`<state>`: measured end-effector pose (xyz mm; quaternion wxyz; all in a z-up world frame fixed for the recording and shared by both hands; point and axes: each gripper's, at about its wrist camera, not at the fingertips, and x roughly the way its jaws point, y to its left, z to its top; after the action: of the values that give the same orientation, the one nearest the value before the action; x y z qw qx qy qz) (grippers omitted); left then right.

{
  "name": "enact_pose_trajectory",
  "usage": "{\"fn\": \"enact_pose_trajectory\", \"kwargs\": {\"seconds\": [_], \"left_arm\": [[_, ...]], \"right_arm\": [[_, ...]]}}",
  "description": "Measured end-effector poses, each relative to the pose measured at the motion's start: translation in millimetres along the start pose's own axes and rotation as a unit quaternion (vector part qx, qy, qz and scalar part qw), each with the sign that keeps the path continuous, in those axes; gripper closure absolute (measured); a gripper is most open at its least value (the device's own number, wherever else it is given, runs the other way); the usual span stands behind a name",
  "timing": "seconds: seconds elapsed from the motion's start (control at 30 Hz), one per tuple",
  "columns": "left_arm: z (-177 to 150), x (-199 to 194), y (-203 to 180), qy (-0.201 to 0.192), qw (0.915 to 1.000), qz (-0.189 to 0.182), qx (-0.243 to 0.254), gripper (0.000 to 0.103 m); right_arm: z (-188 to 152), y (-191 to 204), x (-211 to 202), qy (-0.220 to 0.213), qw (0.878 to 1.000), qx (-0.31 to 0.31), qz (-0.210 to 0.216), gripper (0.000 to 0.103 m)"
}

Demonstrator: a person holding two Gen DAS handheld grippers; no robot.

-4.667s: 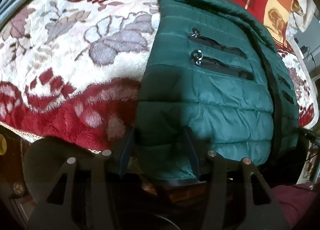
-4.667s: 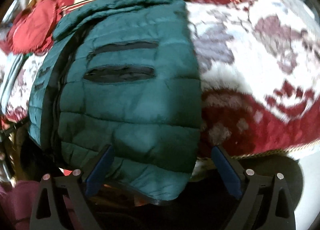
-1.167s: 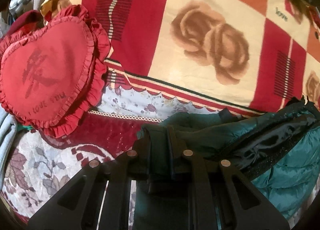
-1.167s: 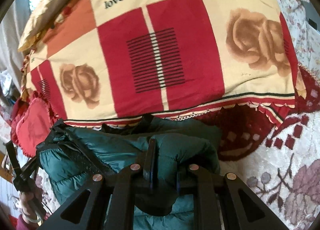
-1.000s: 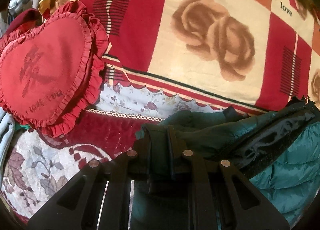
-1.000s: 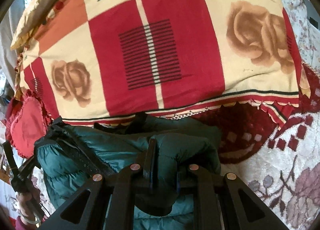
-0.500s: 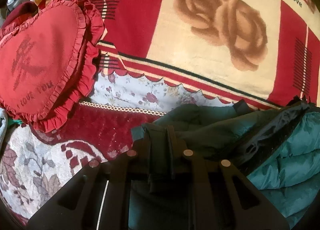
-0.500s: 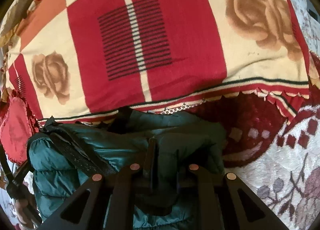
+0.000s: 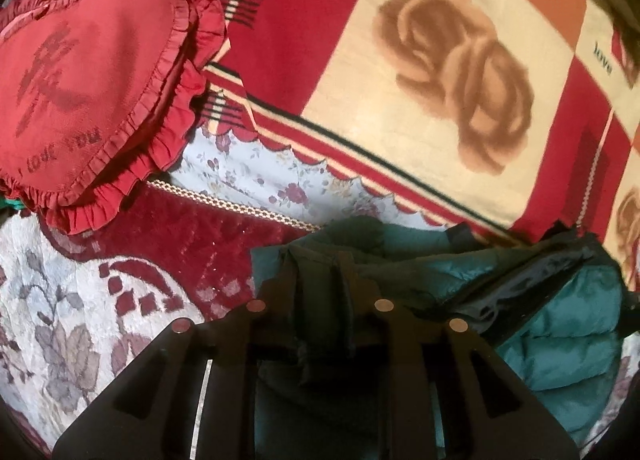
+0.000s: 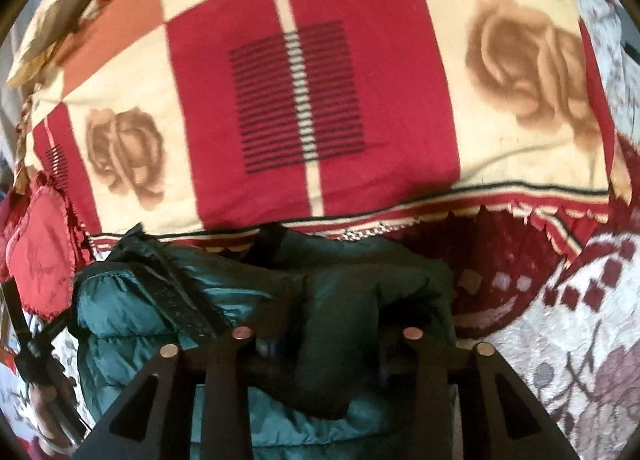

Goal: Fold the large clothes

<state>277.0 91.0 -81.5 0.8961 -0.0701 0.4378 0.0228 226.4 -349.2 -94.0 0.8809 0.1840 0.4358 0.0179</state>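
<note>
A dark green puffer jacket (image 9: 560,340) lies folded over on the patterned bed cover, its black zipper placket showing along the fold. My left gripper (image 9: 320,280) is shut on the jacket's hem at the left of the fold. In the right wrist view the same jacket (image 10: 128,308) bunches under my right gripper (image 10: 332,300), whose fingers stand a little apart with a thick roll of green fabric between them. Both grippers sit low, near the edge of the quilt.
A red and cream rose-patterned quilt (image 9: 440,59) lies heaped just beyond the jacket, and it also shows in the right wrist view (image 10: 300,99). A red heart-shaped ruffled pillow (image 9: 80,79) lies at the far left. The white and red floral bed cover (image 9: 60,320) spreads to either side.
Both grippers have carried the jacket's hem forward and down toward the quilt. The right gripper's fingers have spread wider than half a second ago; the fabric still sits between them.
</note>
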Motion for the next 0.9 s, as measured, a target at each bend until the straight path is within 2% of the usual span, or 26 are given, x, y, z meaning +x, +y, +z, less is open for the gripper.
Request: {"fn": "enact_pose_trajectory", "kwargs": {"seconds": [0.1, 0.27, 0.3, 0.33, 0.37, 0.4, 0.47, 0.53, 0.7, 0.9], "left_arm": [[3.3, -11.6, 3.5, -0.004, 0.9999, -0.010, -0.006, 0.084], [5.9, -23.8, 11.0, -0.004, 0.9994, -0.030, -0.019, 0.084], [6.8, -25.8, 13.1, -0.004, 0.9992, -0.035, -0.021, 0.083], [7.8, -28.6, 15.1, -0.005, 0.9989, -0.040, -0.025, 0.082], [9.4, -33.2, 17.9, -0.013, 0.9986, -0.042, -0.030, 0.076], [11.4, -38.3, 20.8, -0.024, 0.9982, -0.042, -0.035, 0.069], [15.8, -49.3, 28.1, -0.046, 0.9967, -0.047, -0.048, 0.063], [19.2, -57.0, 33.6, -0.053, 0.9954, -0.051, -0.061, 0.060], [13.1, -70.7, 26.9, -0.058, 0.9946, -0.062, -0.060, 0.060], [-10.3, -69.3, 3.7, -0.039, 0.9957, -0.072, -0.043, 0.060]], "right_arm": [[-0.2, 0.7, -7.7, -0.002, 1.000, 0.004, 0.006, 0.066], [2.1, -12.3, -24.7, -0.018, 0.998, 0.052, 0.033, 0.063], [2.3, -12.7, -27.6, -0.022, 0.998, 0.056, 0.033, 0.059], [2.4, -12.4, -33.5, -0.031, 0.997, 0.057, 0.030, 0.050], [2.7, -11.2, -39.4, -0.041, 0.997, 0.054, 0.027, 0.042], [3.0, -9.7, -47.7, -0.058, 0.997, 0.052, 0.023, 0.028], [3.1, -3.2, -64.9, -0.085, 0.995, 0.042, 0.033, 0.027], [0.7, 8.6, -72.3, -0.087, 0.995, 0.025, 0.047, 0.027], [-24.7, 67.4, -62.2, -0.052, 0.993, -0.084, 0.062, 0.027], [-62.1, 139.5, -25.4, -0.021, 0.981, -0.174, 0.088, 0.033]]}}
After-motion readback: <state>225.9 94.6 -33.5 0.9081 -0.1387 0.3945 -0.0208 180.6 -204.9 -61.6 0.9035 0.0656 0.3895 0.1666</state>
